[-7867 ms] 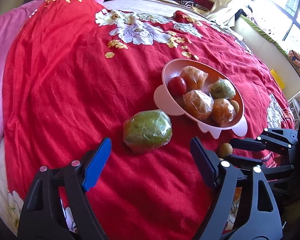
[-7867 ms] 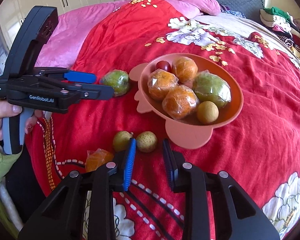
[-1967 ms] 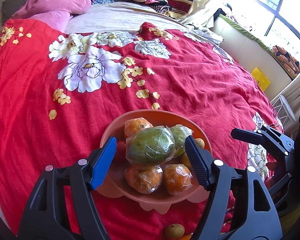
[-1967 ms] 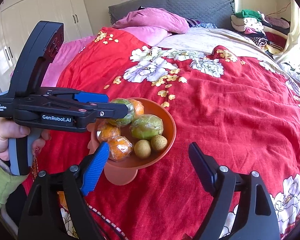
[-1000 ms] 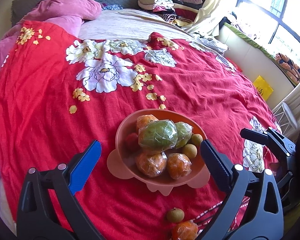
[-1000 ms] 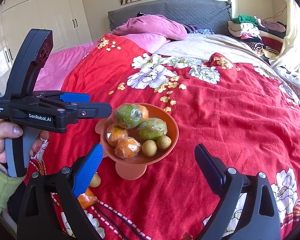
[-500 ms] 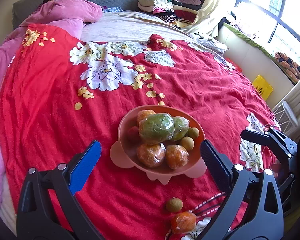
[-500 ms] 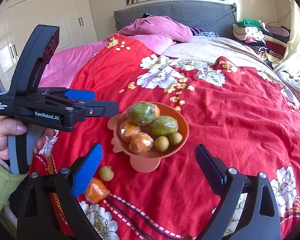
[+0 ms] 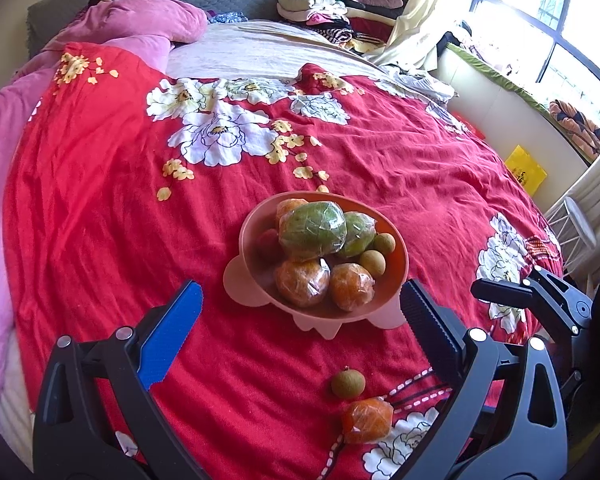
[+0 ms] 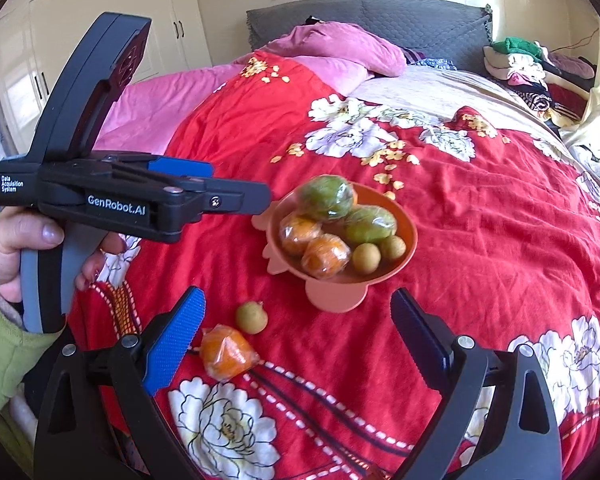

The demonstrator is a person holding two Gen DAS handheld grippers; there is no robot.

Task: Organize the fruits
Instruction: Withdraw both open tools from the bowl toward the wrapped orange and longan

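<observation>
Fingers (image 9: 180, 332) spread, pink bowl (image 9: 396, 276) heaped, 2 plastic-wrapped green fruits (image 9: 312, 232) topmost

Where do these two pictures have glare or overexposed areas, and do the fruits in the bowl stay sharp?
Left wrist view: the window at upper right is blown out white, and straight lines bend near the dark round edge. Right wrist view: softer, even light, no blown-out area. In both, the wrapped fruits in the bowl stay sharp, with small highlights on the plastic wrap.

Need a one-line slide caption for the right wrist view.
Open right claw above wrapped orange and longan, near filled bowl.
</observation>
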